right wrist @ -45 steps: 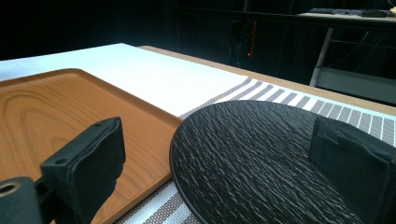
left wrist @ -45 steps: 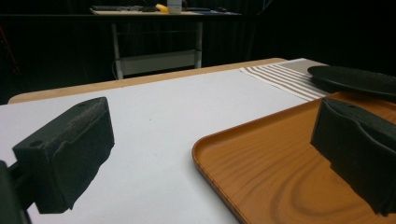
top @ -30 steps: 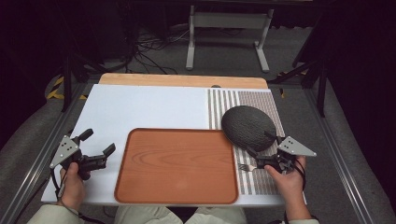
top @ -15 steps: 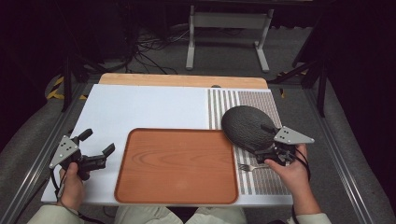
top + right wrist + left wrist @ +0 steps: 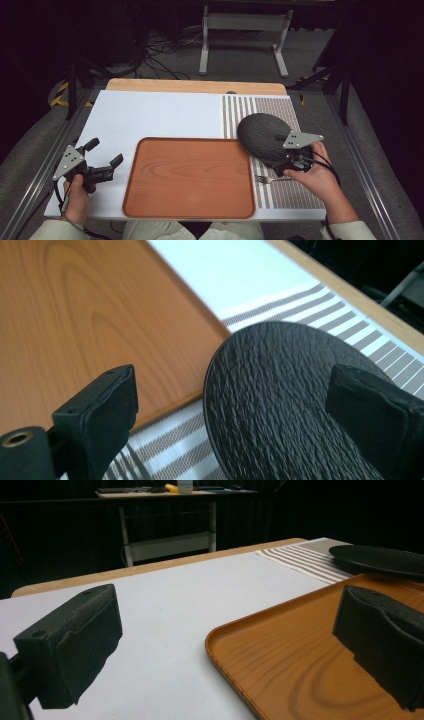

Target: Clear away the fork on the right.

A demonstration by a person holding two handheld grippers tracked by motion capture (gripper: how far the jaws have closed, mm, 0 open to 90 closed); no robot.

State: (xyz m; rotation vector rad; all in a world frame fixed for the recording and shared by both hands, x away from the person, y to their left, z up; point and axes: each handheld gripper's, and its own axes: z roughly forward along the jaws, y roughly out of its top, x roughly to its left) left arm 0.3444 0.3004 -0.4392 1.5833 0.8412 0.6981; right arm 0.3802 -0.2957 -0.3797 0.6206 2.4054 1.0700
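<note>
Jaws of our right gripper [image 5: 286, 165] stand wide apart over the near edge of the black plate [image 5: 264, 137], holding nothing; we judge this is to take the plate by its rim. The plate lies on the striped mat [image 5: 280, 107], in the right middle of the high view, just beside the wooden tray [image 5: 190, 180]. Our left gripper [image 5: 102, 170] waits open and empty at lower left. The high view shows a fork [image 5: 267, 178] below the plate; the right gripper view shows the plate's rough texture [image 5: 280, 405].
</note>
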